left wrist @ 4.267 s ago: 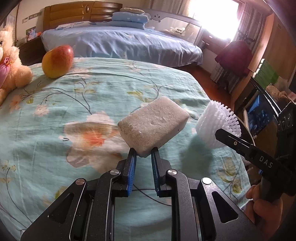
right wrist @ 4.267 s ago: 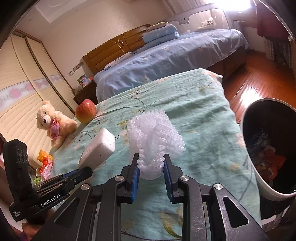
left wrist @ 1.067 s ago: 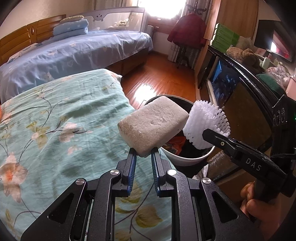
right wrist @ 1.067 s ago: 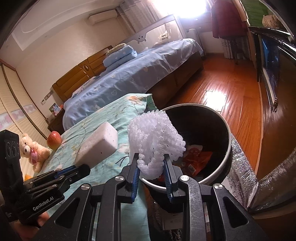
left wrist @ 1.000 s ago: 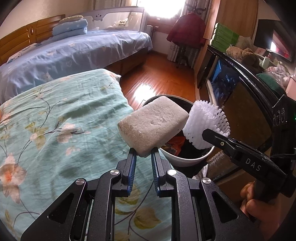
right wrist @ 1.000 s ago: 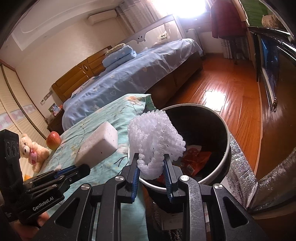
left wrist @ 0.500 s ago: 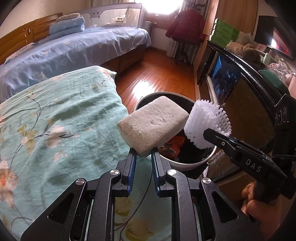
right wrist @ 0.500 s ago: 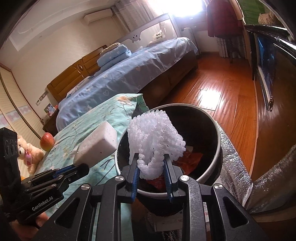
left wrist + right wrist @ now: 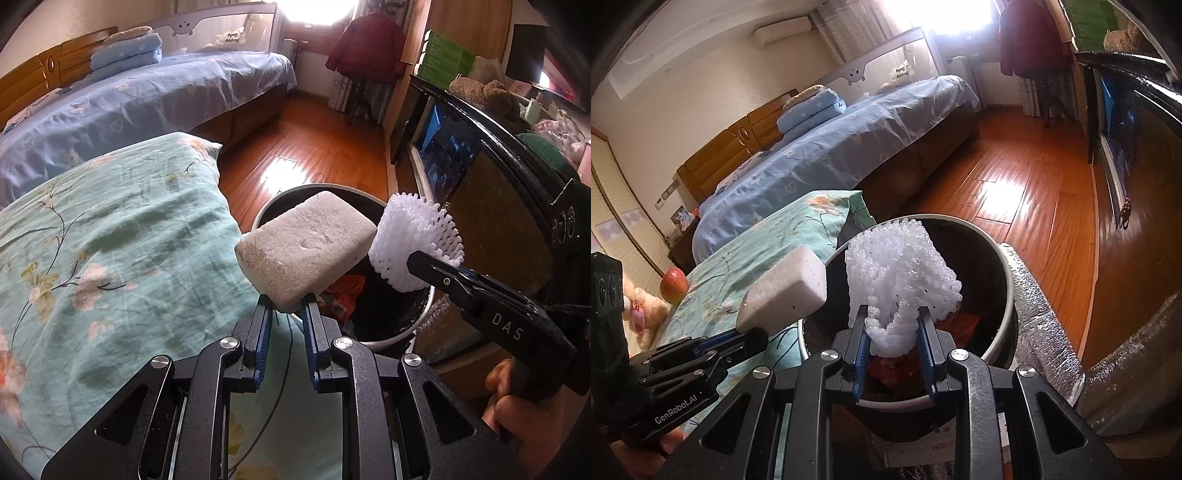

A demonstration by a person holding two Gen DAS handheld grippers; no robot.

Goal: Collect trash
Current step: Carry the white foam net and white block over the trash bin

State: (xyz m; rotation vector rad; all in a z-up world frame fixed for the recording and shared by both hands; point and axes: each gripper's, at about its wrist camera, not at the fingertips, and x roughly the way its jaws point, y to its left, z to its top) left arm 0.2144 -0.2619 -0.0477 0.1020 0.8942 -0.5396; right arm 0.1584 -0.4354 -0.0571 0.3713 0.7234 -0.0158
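My left gripper (image 9: 287,306) is shut on the lower corner of a white foam block (image 9: 306,245), which hangs over the near-left rim of the round trash bin (image 9: 273,201). In the right wrist view the same foam block (image 9: 786,291) sits at the bin's left edge. My right gripper (image 9: 892,325) is shut on a white foam fruit net (image 9: 901,273), held above the open bin (image 9: 1004,280). The net (image 9: 415,245) also shows in the left wrist view, over the bin's right side. Orange wrappers (image 9: 341,291) lie inside the bin.
A bed with a teal floral cover (image 9: 110,236) lies left of the bin. An apple (image 9: 674,285) and a teddy bear (image 9: 639,310) rest far back on it. A dark TV cabinet (image 9: 480,155) stands right of the bin, with silver foil wrap (image 9: 1045,332) beside it. Wooden floor (image 9: 1034,199) lies beyond.
Both grippers have carried their loads from above the bed toward the bin; over the last second the left one edged further so the foam block now overlaps the bin's rim.
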